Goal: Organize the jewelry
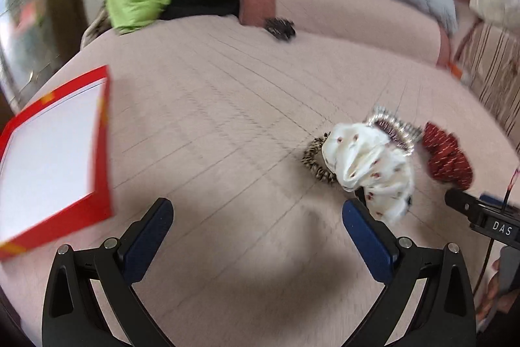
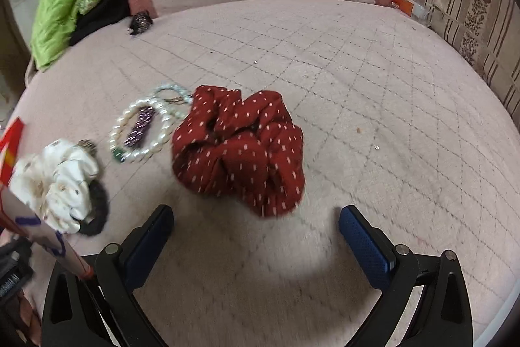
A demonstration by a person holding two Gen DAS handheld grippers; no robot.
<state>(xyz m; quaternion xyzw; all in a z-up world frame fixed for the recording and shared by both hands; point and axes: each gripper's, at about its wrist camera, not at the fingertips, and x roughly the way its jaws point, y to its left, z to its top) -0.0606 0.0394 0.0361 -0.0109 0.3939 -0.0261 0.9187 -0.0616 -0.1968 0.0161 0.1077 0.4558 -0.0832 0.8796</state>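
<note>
Right wrist view shows the right gripper [image 2: 255,236] with fingers spread wide and empty, hovering just near of the red scrunchie [image 2: 239,148] on the pink quilted bed [image 2: 373,80]; pearl bracelets [image 2: 143,132] and a white scrunchie [image 2: 57,184] lie to its left. Left wrist view has the left gripper [image 1: 258,228] likewise open and empty, the white scrunchie [image 1: 370,165] just far-right of its fingers and a red box [image 1: 52,152] at far left. A clean pick probably means centring the fingers over the bunched fabric and pinching its thickest fold, clear of the bracelets.
</note>
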